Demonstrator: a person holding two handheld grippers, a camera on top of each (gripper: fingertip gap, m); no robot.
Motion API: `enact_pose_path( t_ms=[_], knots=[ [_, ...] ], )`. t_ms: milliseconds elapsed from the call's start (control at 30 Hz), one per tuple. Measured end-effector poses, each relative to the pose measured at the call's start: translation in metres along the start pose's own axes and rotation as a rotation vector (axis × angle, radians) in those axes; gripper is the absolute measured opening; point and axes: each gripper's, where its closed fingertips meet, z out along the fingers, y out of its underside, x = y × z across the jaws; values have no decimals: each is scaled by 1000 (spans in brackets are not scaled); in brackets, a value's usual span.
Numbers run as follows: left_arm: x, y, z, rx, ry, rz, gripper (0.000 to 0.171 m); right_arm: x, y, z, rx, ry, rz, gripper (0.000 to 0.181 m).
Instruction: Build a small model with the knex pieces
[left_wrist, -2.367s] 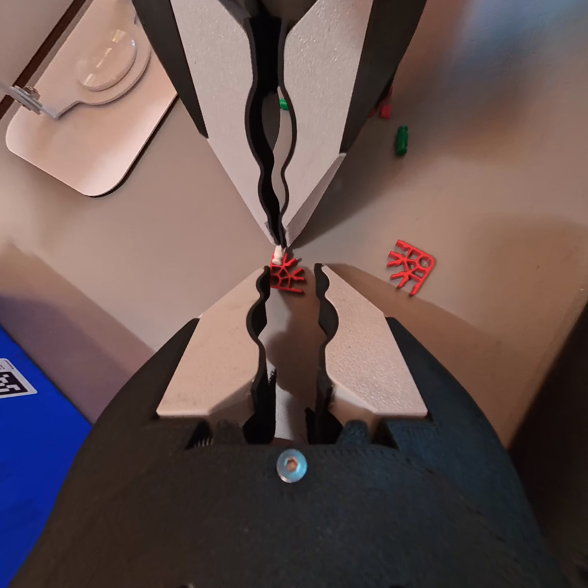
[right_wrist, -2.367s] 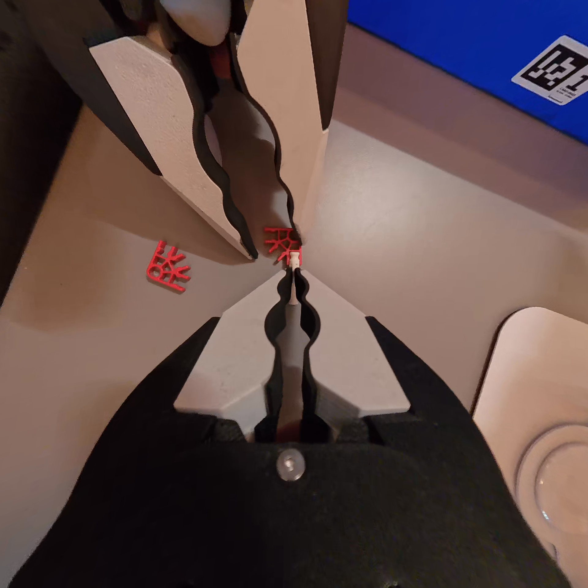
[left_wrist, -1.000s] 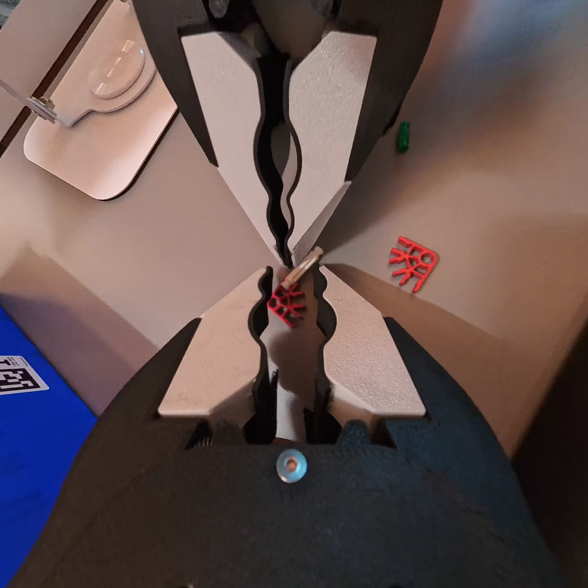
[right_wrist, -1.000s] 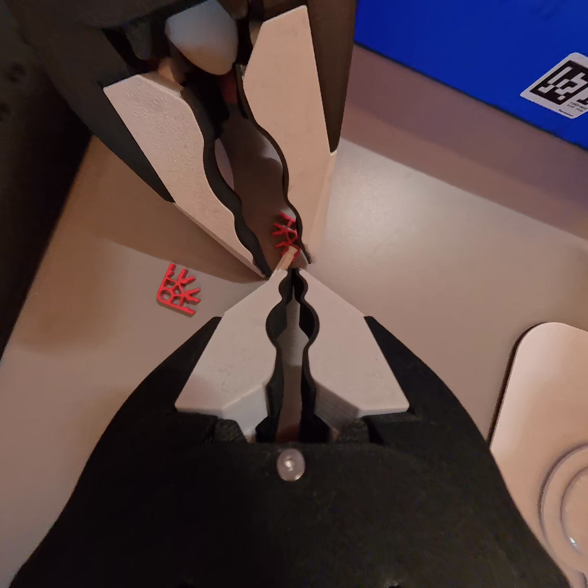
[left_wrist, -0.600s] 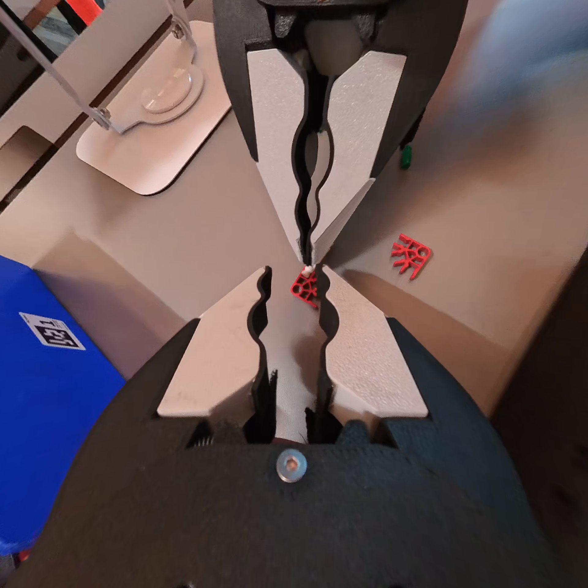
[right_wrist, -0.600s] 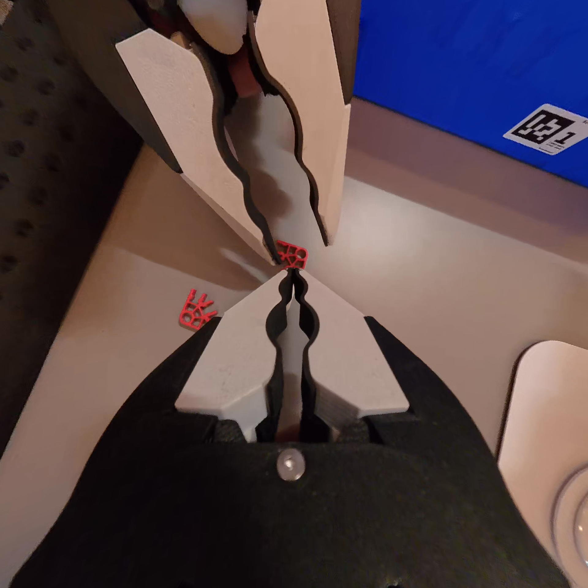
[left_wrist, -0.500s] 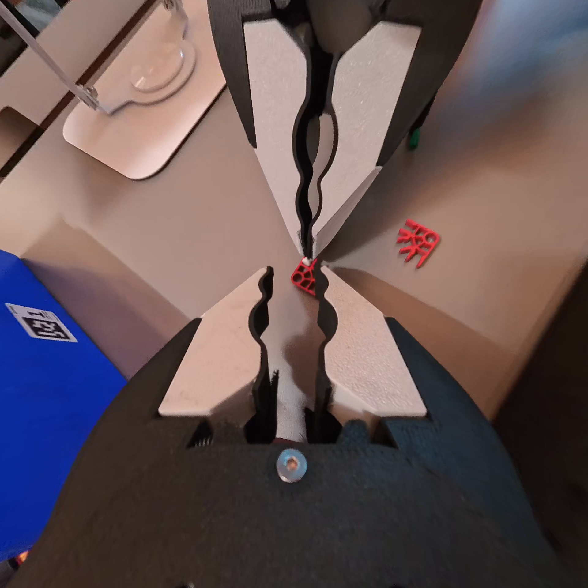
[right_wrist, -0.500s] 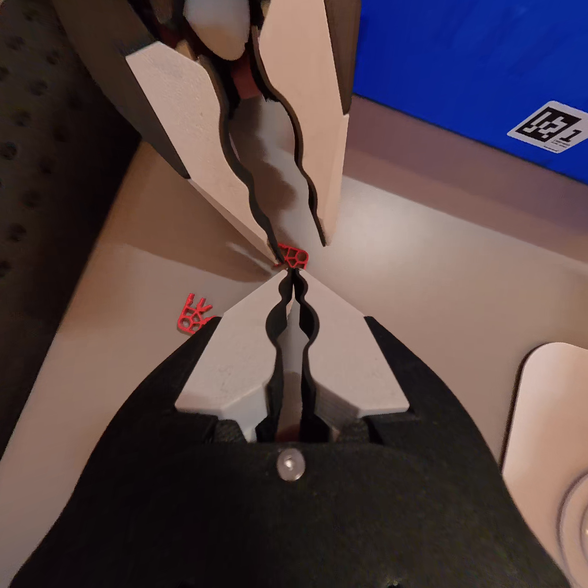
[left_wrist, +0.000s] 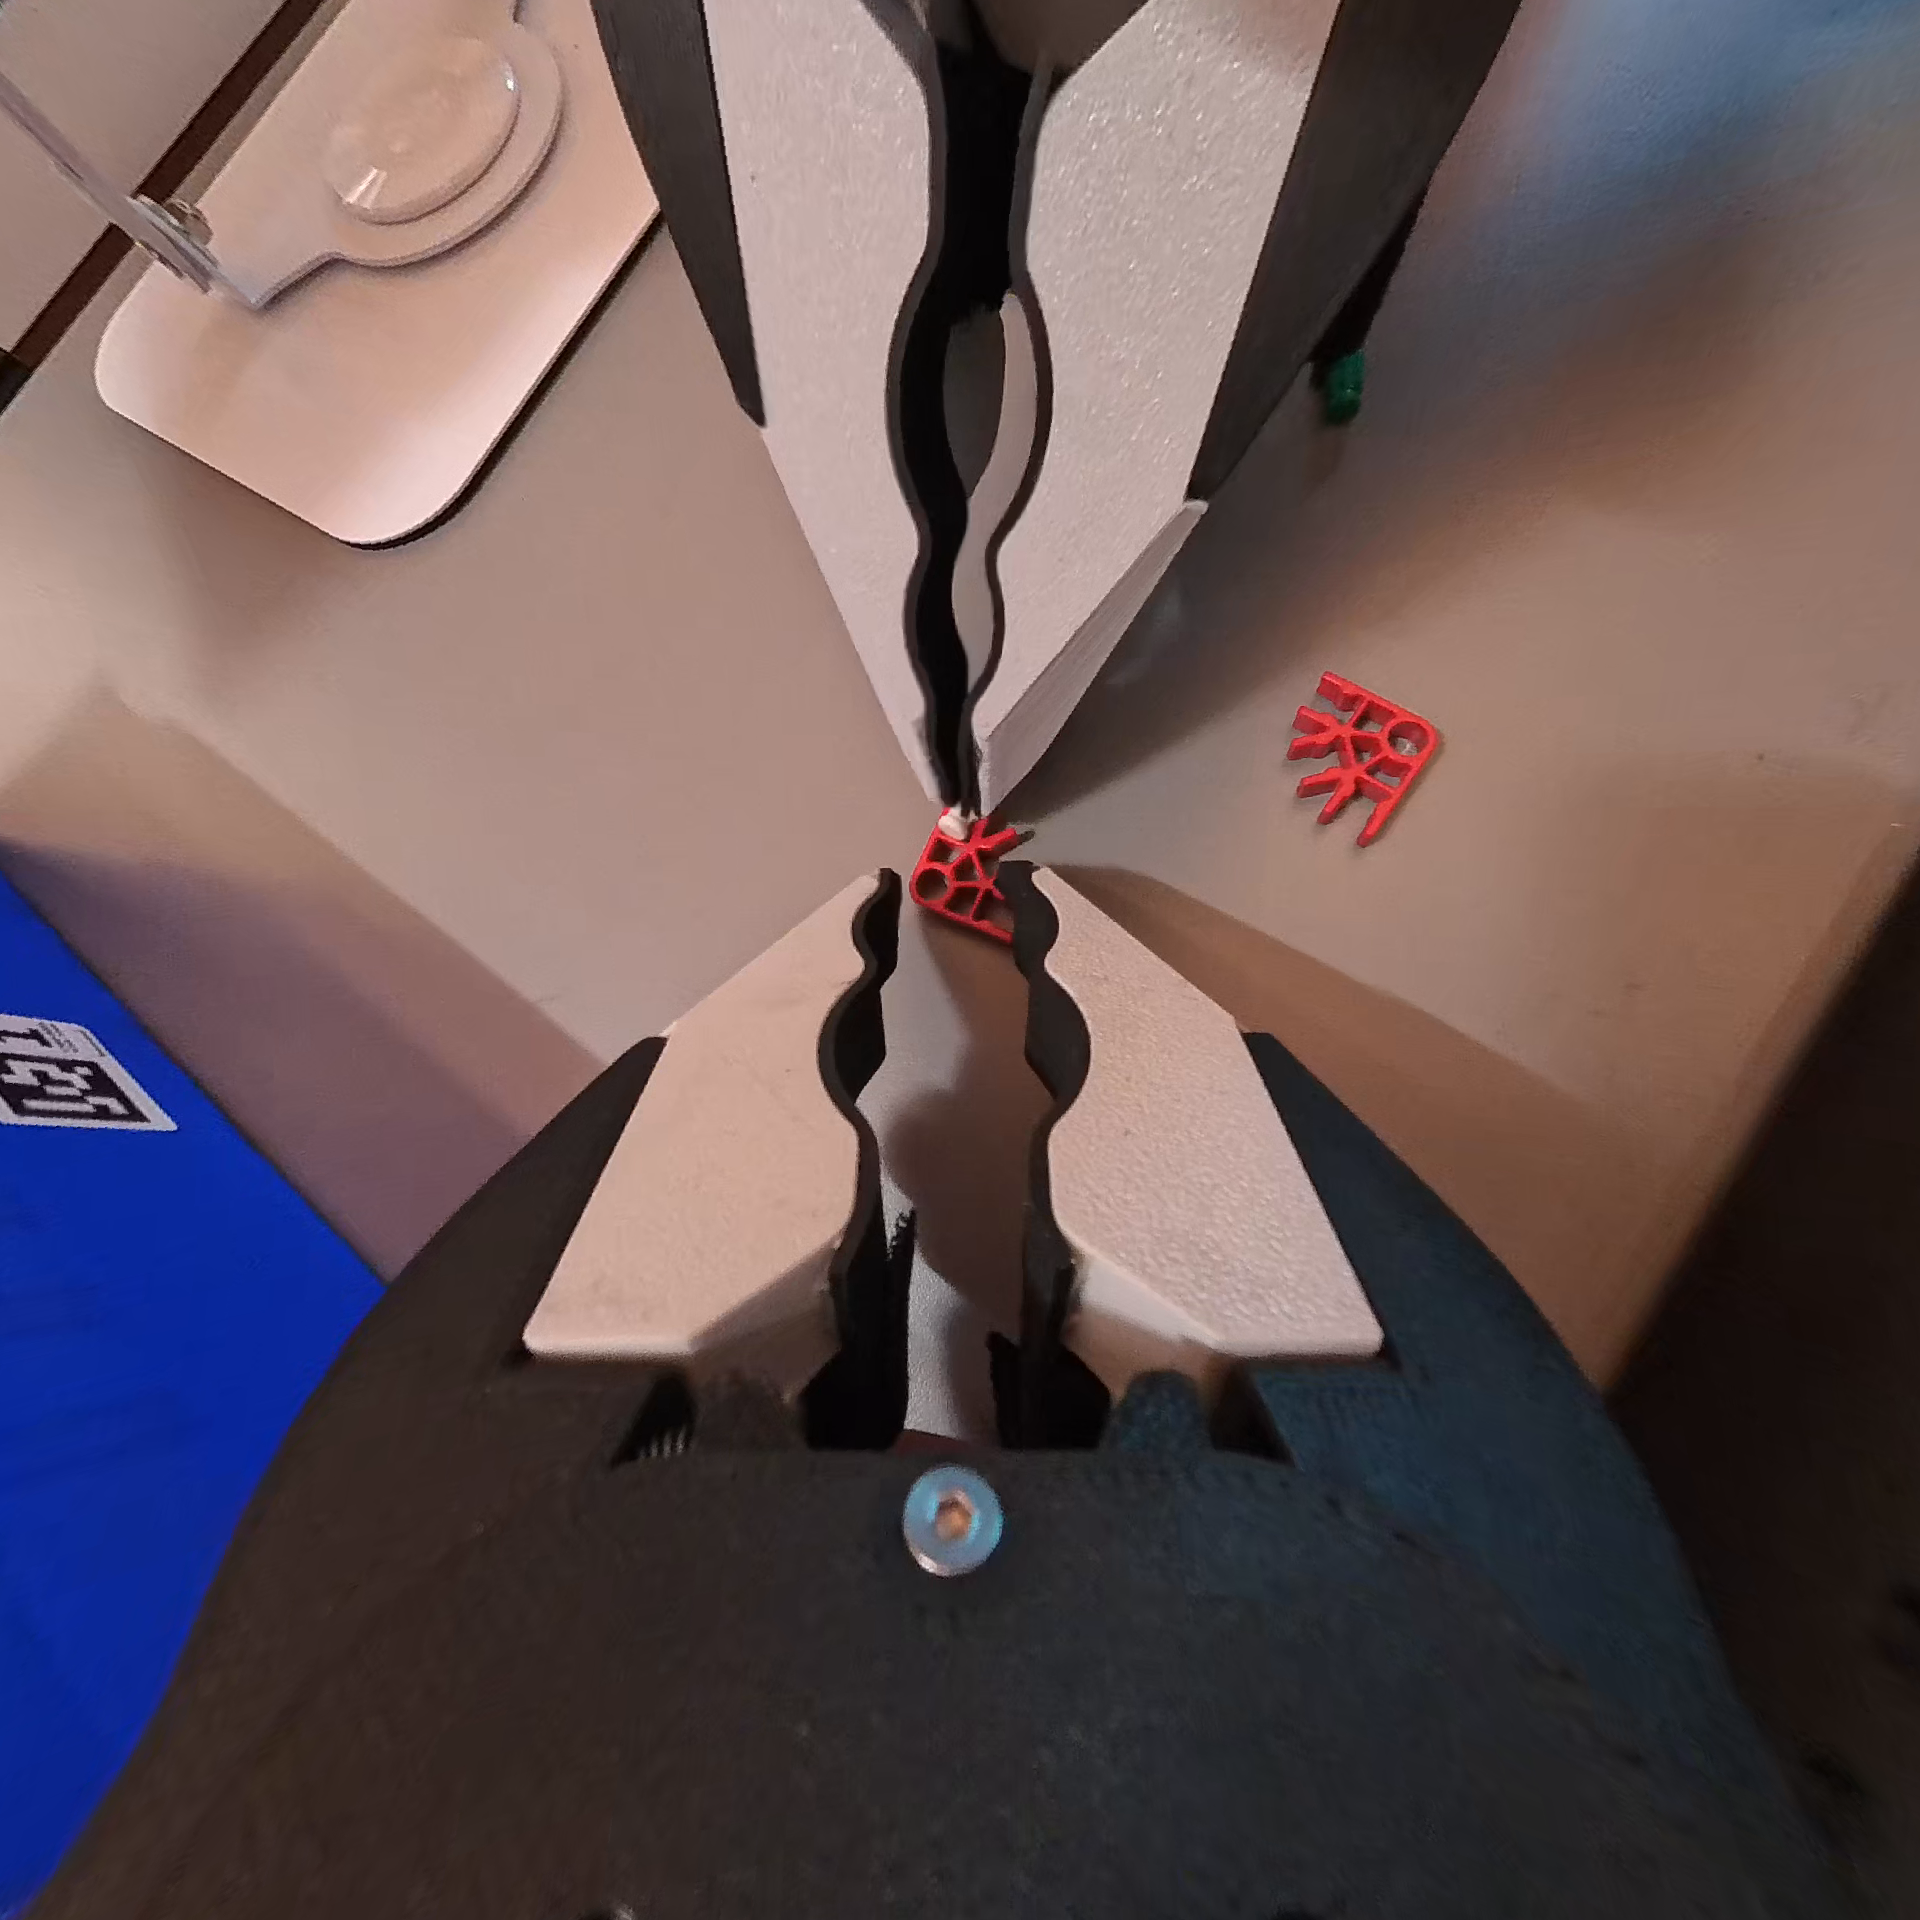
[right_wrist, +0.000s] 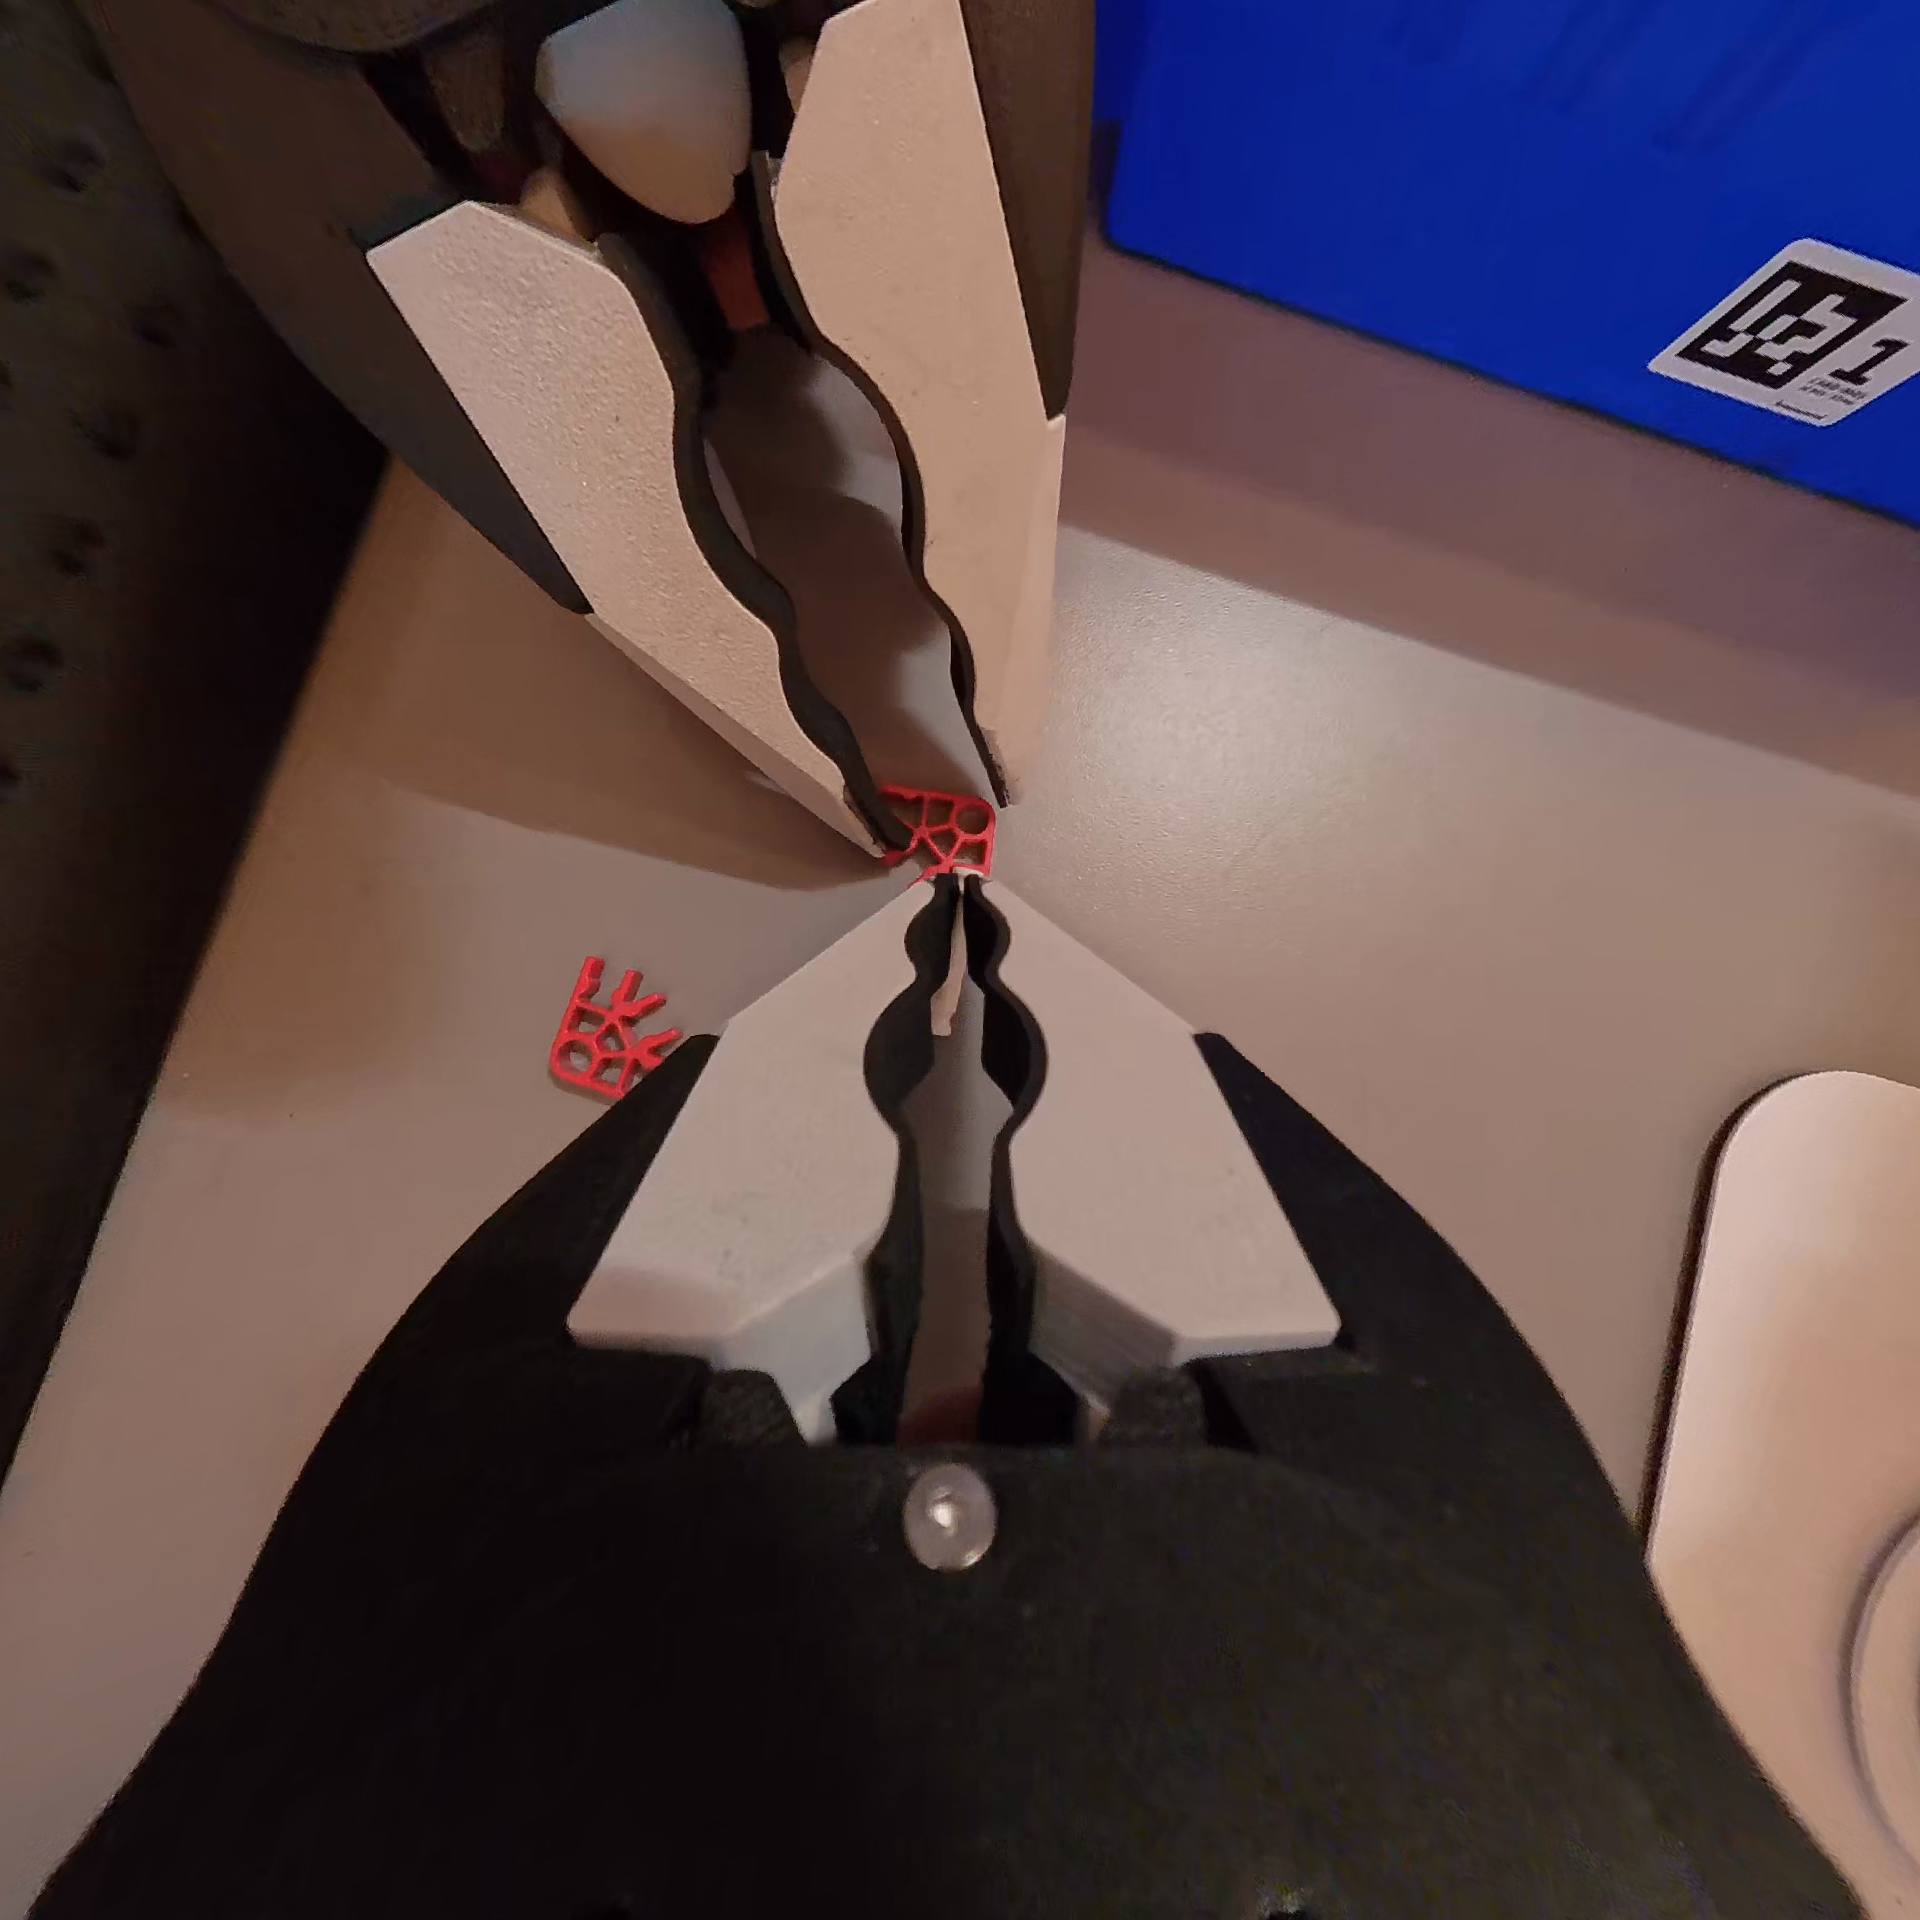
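My left gripper (left_wrist: 956, 883) is shut on a small red lattice connector (left_wrist: 961, 883), gripping it by its sides just above the beige table (left_wrist: 520, 675). My right gripper (right_wrist: 958, 881) faces it from the other side and is shut on a short white rod (right_wrist: 943, 1003). The rod's tip (left_wrist: 951, 823) touches the connector's near edge. In the right wrist view the connector (right_wrist: 940, 831) spans the left gripper's (right_wrist: 935, 816) two fingertips. In the left wrist view the right gripper (left_wrist: 961, 790) comes down from the top.
A second red connector (left_wrist: 1361, 758) lies flat on the table, also in the right wrist view (right_wrist: 608, 1029). A green piece (left_wrist: 1345, 384) lies farther off. A white base with a lens (left_wrist: 364, 260) and a blue box with a marker (right_wrist: 1507, 208) flank the spot. Only a small space, under 4 cm, lies between the two pairs of fingers.
Both grippers rose from the table and came back lower. The red connector turned in the left gripper. The white rod, tilted a second ago, now points straight at the connector's edge.
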Motion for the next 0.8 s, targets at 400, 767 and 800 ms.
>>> enact_pose_path(
  t_ms=[400,767,800],
  knots=[
    [1,1,2,-8,6,9,19,4,0,2,0,15,13,0],
    [1,1,3,-7,4,12,20,3,-1,5,0,14,30,0],
    [1,1,3,-7,4,12,20,3,-1,5,2,13,35,0]
  ],
)
